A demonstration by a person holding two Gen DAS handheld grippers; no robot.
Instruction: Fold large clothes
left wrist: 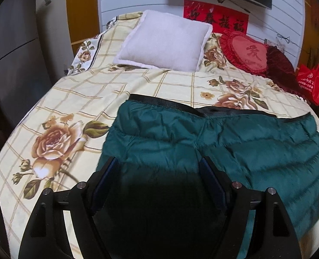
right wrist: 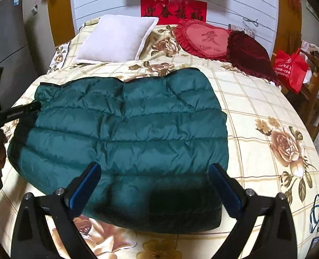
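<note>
A dark green quilted garment [right wrist: 125, 129] with black trim lies flat and folded over on the floral bed sheet [right wrist: 256, 108]. In the left wrist view the green garment [left wrist: 224, 146] shows its black inner edge at the far side. My left gripper [left wrist: 159, 166] hovers open above the garment's left part, with nothing pinched between its blue pads. My right gripper [right wrist: 155, 168] is open too, with its fingers spread over the garment's near edge. In the right wrist view, one black finger [right wrist: 27, 108] of the left gripper reaches the garment's left edge.
A white pillow [left wrist: 163, 41], a red heart cushion [left wrist: 245, 51] and a dark red cushion [left wrist: 280, 69] lie at the bed's head. A red bag [left wrist: 310, 82] stands beside the bed on the right. A grey cabinet [left wrist: 12, 54] is on the left.
</note>
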